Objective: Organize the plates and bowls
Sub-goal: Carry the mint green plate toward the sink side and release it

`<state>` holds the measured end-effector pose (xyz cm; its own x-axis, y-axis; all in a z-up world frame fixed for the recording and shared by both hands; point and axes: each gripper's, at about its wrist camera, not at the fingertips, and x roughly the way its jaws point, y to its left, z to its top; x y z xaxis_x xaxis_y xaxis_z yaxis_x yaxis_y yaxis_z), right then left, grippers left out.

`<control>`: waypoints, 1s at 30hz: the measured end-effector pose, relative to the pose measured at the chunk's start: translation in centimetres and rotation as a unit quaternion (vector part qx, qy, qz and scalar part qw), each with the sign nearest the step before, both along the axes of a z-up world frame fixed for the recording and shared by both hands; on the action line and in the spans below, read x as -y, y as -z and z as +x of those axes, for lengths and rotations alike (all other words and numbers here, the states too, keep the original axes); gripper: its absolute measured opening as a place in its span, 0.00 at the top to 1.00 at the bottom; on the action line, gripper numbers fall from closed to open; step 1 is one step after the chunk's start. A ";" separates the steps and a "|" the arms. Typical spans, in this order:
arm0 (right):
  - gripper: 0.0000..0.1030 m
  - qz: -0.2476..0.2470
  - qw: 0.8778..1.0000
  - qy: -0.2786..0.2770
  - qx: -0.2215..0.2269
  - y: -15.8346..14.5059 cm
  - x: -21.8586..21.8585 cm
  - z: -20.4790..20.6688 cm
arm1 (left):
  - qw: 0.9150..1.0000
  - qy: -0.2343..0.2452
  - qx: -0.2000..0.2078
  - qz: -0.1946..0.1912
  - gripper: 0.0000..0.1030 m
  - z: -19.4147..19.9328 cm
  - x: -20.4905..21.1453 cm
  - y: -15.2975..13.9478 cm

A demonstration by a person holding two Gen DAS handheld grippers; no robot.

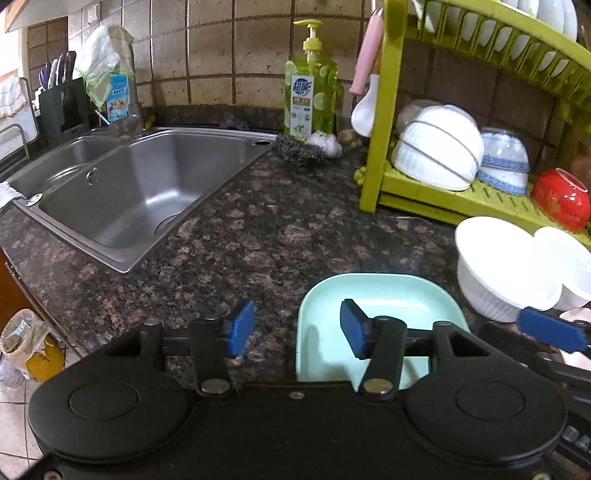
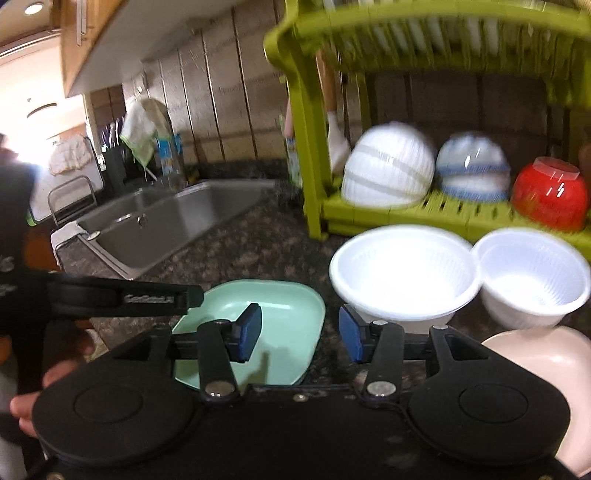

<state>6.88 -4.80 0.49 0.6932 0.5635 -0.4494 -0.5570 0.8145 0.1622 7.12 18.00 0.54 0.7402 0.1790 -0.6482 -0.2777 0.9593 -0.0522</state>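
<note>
The left gripper (image 1: 297, 328) has its blue pads spread wide with nothing between them, one pad over the bare speckled countertop (image 1: 236, 236) and the other over the mint-green plate (image 1: 384, 295), which lies flat on the counter just in front. The right gripper (image 2: 300, 334) is likewise spread apart and empty, its left pad above the same mint-green plate and its right pad just short of the nearer white bowl (image 2: 404, 275). That bowl sits upright on the counter, touching or nearly touching a second white bowl (image 2: 532, 277) to its right, and a pale pink dish (image 2: 546, 373) shows at the lower right edge (partly hidden behind the gripper body). Beyond the bowls stands the green dish rack (image 2: 443, 214), whose lower shelf holds upturned bowls: a stack of white ones (image 2: 388, 166), a blue-and-white one (image 2: 472, 166) and a red one (image 2: 550, 192). White plates stand in its upper tier (image 1: 554, 14). Further left are the steel sink (image 1: 147, 184) and a green soap bottle (image 1: 312, 85).
</note>
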 end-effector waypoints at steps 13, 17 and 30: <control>0.52 -0.019 0.994 0.067 0.088 -1.8 10.1 -3.5 | 0.997 0.080 0.022 -0.002 0.36 -0.6 6.9 -1.4; 0.52 -0.017 0.992 0.109 0.064 -1.5 13.3 -3.1 | 0.993 0.112 0.014 -0.018 0.36 -0.4 9.8 -1.6; 0.67 -0.008 0.982 0.184 -0.040 1.3 19.1 -0.9 | 0.979 0.183 -0.064 -0.063 0.37 0.9 17.1 0.8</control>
<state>6.02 -23.95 -0.86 0.8103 0.2743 -0.5178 -0.2104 0.9609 0.1797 8.04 0.94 -0.22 0.6512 -0.1702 -0.7396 0.0717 0.9840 -0.1632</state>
